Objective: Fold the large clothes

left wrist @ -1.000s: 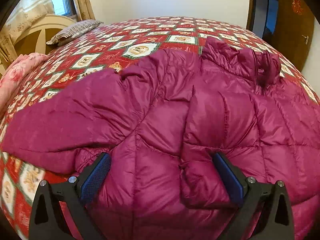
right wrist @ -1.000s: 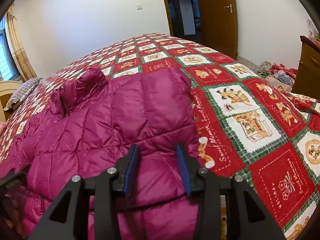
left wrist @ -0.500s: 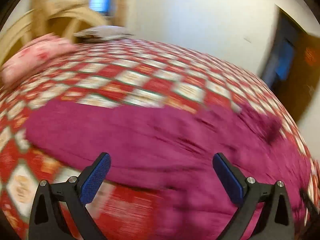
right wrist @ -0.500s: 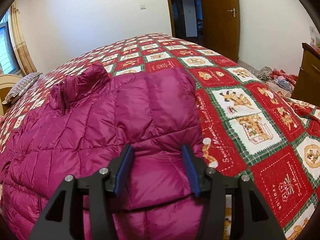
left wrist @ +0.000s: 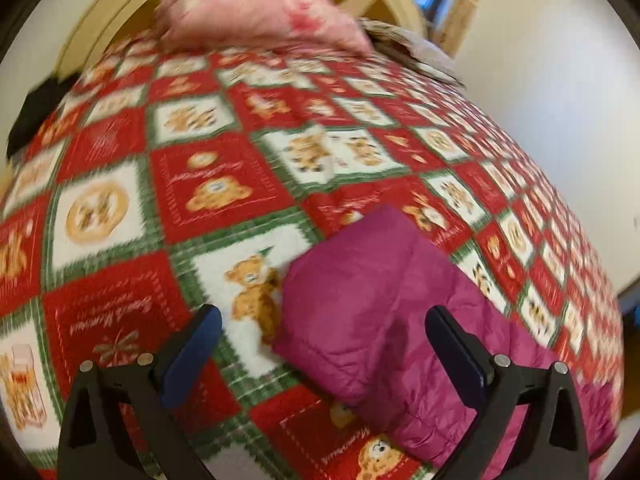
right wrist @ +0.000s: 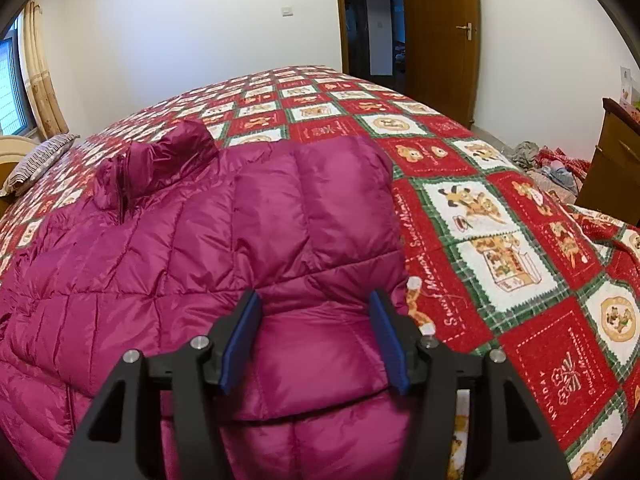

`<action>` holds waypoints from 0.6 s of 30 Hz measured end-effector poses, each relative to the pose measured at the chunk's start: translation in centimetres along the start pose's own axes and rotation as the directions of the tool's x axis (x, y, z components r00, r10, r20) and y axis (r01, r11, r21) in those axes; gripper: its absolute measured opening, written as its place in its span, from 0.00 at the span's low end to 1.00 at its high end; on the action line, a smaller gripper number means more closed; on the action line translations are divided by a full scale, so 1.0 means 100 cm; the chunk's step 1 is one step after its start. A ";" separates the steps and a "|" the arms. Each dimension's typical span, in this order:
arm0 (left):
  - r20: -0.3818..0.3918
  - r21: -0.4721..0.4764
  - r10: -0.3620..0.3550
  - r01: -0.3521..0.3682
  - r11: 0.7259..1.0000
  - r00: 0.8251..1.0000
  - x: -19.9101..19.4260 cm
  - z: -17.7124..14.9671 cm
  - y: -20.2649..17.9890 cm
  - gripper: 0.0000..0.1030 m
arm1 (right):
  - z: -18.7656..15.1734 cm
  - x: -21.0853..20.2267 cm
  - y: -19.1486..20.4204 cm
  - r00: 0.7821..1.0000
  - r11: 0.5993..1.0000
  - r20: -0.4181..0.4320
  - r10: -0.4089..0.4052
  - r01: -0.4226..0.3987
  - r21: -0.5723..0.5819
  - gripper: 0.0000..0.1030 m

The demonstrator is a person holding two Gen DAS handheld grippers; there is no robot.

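Note:
A magenta quilted puffer jacket [right wrist: 192, 248] lies on the bed with its collar toward the far left and one sleeve folded over its front. My right gripper [right wrist: 316, 340] is open and hovers just above the folded sleeve near the jacket's right edge, holding nothing. In the left wrist view, the end of the jacket's other sleeve [left wrist: 372, 304] lies flat on the quilt. My left gripper [left wrist: 320, 344] is open wide above that sleeve's cuff, its right finger over the fabric. The left wrist view is blurred by motion.
A red, green and white Christmas patchwork quilt [right wrist: 500, 240] covers the bed. A pink pillow [left wrist: 256, 16] and wooden headboard [left wrist: 104, 12] are at the bed's head. A striped pillow [right wrist: 36, 160], a wooden door [right wrist: 440, 40] and a pile of clothes [right wrist: 552, 168] on the floor are also in view.
My left gripper has swung left from over the jacket body to the outstretched sleeve's end. My right gripper has opened wider and stayed over the folded sleeve.

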State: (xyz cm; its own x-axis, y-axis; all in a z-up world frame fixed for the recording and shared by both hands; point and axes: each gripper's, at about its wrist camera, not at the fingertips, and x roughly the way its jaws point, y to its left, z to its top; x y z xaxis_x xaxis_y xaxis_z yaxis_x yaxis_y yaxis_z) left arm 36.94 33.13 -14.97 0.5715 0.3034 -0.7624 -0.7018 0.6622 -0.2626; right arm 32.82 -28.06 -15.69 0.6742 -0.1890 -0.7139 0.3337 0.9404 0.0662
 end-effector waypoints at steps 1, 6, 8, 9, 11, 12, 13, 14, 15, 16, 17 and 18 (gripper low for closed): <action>-0.005 0.027 0.001 -0.001 1.000 1.000 0.002 -0.002 -0.006 0.98 | 0.000 0.000 0.000 1.000 1.000 -0.001 -0.003 0.003 -0.002 0.58; 0.034 0.111 0.024 -0.028 0.993 0.999 0.005 -0.011 -0.014 0.43 | 0.000 0.000 0.001 1.000 1.000 0.000 -0.005 0.005 -0.005 0.59; 0.030 0.110 -0.031 0.027 0.994 0.999 0.002 -0.005 -0.011 0.25 | 0.000 0.000 0.001 1.000 1.000 0.000 -0.004 0.004 -0.004 0.59; 0.027 0.107 -0.048 0.045 0.993 0.998 -0.001 -0.004 -0.011 0.22 | 0.000 0.000 0.001 1.000 1.000 -0.001 -0.003 0.003 -0.004 0.59; 0.049 0.116 -0.057 0.051 0.992 0.997 -0.012 -0.001 -0.017 0.21 | 0.000 0.000 0.001 1.000 1.000 0.000 -0.001 0.001 -0.002 0.59; 0.073 0.130 -0.073 0.064 0.989 0.995 -0.021 0.001 -0.023 0.20 | 0.000 0.000 0.001 1.000 1.000 0.000 0.001 -0.001 -0.001 0.60; 0.094 0.146 -0.096 0.082 0.986 0.991 -0.031 0.001 -0.032 0.20 | 0.000 0.000 0.000 1.000 1.000 0.000 0.003 -0.003 0.001 0.60; 0.111 0.164 -0.121 0.101 0.981 0.986 -0.041 0.001 -0.040 0.20 | 0.000 0.000 0.000 1.000 1.000 0.001 0.004 -0.004 0.002 0.60; 0.130 0.190 -0.152 0.125 0.974 0.980 -0.052 0.001 -0.051 0.20 | 0.000 0.000 0.000 1.000 1.000 0.001 0.005 -0.005 0.003 0.60; 0.150 0.221 -0.187 0.151 0.963 0.971 -0.064 -0.001 -0.063 0.19 | 0.000 0.000 0.000 1.000 1.000 0.001 0.006 -0.006 0.004 0.60; 0.171 0.264 -0.232 0.183 0.947 0.957 -0.080 -0.004 -0.079 0.19 | 0.000 0.000 -0.001 1.000 1.000 0.001 0.007 -0.007 0.006 0.60; 0.188 0.309 -0.283 0.217 0.926 0.940 -0.097 -0.009 -0.096 0.18 | 0.000 0.000 -0.001 1.000 1.000 0.001 0.008 -0.008 0.007 0.60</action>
State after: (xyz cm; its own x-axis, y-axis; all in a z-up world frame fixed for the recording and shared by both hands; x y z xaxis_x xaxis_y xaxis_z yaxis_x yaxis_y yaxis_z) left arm 37.73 23.24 -5.54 0.8165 0.2267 -0.5310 -0.3942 0.8909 -0.2258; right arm 32.82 -28.14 -15.73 0.6779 -0.1815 -0.7124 0.3328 0.9398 0.0773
